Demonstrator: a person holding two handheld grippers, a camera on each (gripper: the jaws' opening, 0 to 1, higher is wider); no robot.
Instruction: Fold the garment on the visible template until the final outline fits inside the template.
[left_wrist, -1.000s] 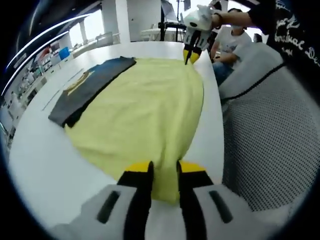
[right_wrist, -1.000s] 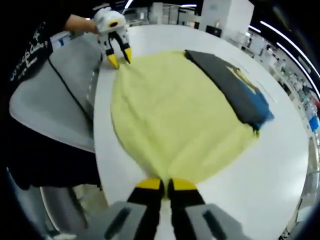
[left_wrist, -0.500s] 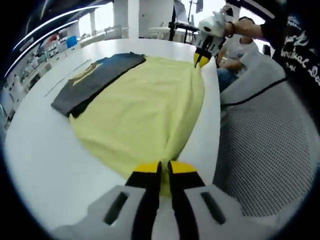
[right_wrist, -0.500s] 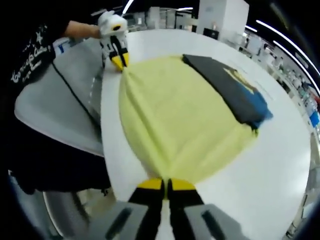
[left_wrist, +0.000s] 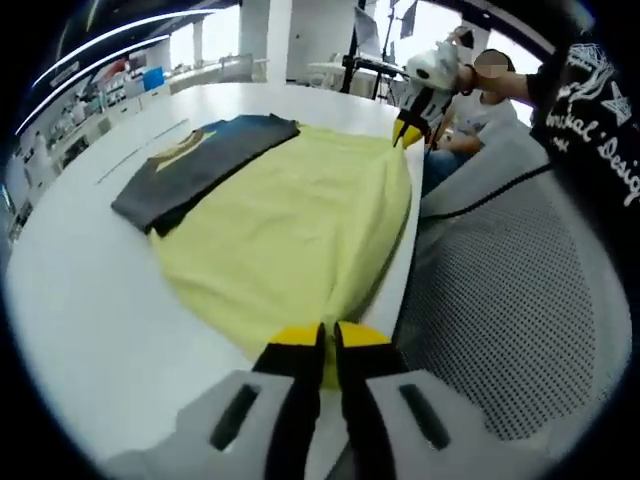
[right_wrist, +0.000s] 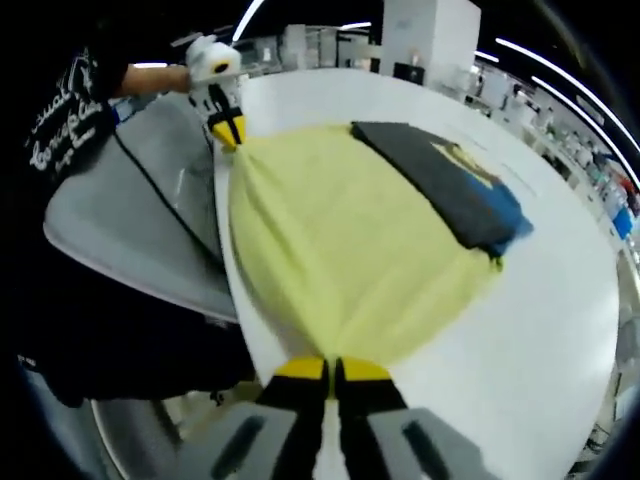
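A pale yellow garment (left_wrist: 290, 220) lies spread on the white table (left_wrist: 80, 300). My left gripper (left_wrist: 322, 345) is shut on its near edge, close to the table's edge. At the far corner of the cloth, my right gripper (left_wrist: 408, 130) is also pinched shut on the fabric. In the right gripper view the same garment (right_wrist: 340, 240) stretches from my right gripper (right_wrist: 322, 366) up to the left gripper (right_wrist: 228, 130), with a raised ridge of cloth running between the two. A folded dark grey and blue garment (right_wrist: 450, 185) lies along the yellow one's far side (left_wrist: 195, 160).
A grey mesh chair (left_wrist: 500, 270) stands tight against the table edge beside both grippers (right_wrist: 130, 220). A person sits beyond the table's far end (left_wrist: 480, 105). A thin line (left_wrist: 140, 152) runs across the table past the dark garment. Desks and shelves fill the background.
The left gripper's jaws, apart around the cloth edge a second ago, have shut on it. The cloth edge between the two grippers has drawn taut into a ridge.
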